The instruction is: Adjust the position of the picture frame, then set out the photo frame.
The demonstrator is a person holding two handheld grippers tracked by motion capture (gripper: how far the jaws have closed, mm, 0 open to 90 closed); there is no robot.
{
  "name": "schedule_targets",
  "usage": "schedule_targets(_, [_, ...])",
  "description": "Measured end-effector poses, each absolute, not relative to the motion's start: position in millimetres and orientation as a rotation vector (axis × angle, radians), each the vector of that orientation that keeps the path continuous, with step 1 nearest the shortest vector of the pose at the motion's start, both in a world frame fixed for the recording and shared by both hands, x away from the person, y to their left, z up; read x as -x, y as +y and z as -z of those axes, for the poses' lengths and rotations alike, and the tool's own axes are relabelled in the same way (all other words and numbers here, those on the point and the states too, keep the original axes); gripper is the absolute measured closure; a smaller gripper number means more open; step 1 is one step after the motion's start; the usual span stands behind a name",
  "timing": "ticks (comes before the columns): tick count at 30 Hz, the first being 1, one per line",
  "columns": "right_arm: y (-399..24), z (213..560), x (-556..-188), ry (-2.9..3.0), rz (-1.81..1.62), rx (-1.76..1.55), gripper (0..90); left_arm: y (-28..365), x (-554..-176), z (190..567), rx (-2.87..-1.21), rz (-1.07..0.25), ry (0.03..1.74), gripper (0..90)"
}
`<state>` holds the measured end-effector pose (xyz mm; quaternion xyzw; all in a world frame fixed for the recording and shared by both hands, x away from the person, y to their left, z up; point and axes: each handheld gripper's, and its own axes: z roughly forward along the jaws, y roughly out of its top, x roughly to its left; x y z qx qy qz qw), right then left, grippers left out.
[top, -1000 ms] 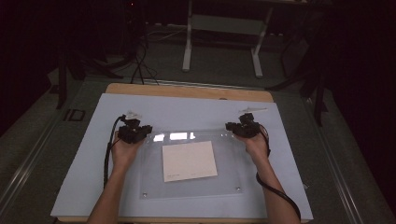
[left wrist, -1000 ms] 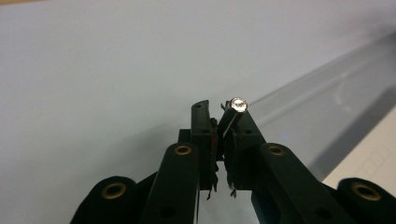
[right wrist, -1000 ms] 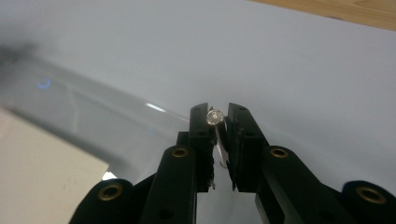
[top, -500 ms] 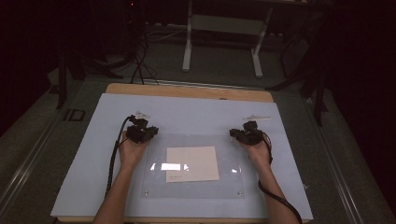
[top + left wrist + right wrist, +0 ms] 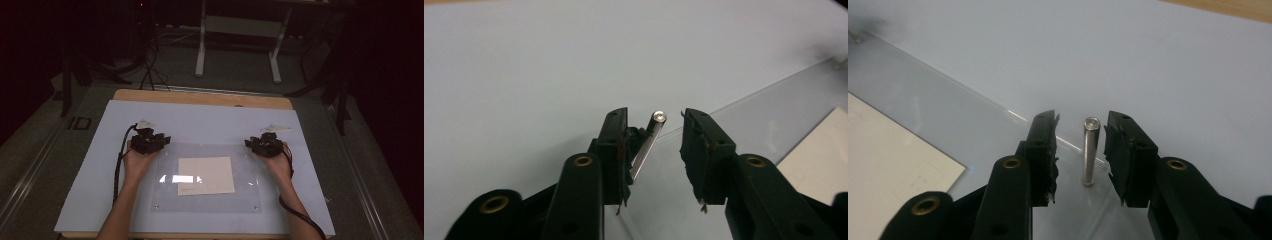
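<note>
The clear sheet (image 5: 207, 177) lies flat on the blue mat (image 5: 90, 165) with a paper (image 5: 206, 175) under it. The left gripper (image 5: 655, 131) and right gripper (image 5: 1081, 131) sit at its two far corners, jaws just spread apart. A metal pin (image 5: 646, 145) leans by the left gripper's pad, and another pin (image 5: 1090, 150) stands upright and untouched between the right gripper's jaws.

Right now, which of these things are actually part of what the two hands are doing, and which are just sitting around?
Part of the job:
- clear plastic sheet
- paper under it
- metal pin at the left gripper
- metal pin at the right gripper
- left gripper and right gripper, jaws just opened, pads off the pins

Just lying about:
- metal stand on the floor
- floor cables
</note>
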<state>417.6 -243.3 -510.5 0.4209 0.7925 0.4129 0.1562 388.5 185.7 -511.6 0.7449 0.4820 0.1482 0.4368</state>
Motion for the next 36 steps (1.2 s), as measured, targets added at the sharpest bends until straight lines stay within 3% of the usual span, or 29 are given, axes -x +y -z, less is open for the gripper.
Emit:
schedule_targets(8, [-246.2, 505.7, -416.0, 2.208, -1.188, -1.202, 71.8, 194.0, -385.2, 509.9, -1.805, -0.385, 1.115, 55.7])
schedule_targets(16, [-248.6, 507.4, -415.2, 2.203, -1.2, -1.214, 74.9, 196.4, -383.2, 509.6, -1.83, -0.406, 1.07, 56.1])
schedule_targets(29, [-249.5, 511.9, -411.4, 2.178, -1.215, -1.229, 75.1, 192.8, -380.8, 513.2, -1.874, -0.461, 1.06, 69.4])
schedule_targets(36, [-246.2, 512.9, -410.7, 2.18, -1.225, -1.213, 83.9, 190.6, -381.9, 517.3, -1.85, -0.473, 1.095, 80.9])
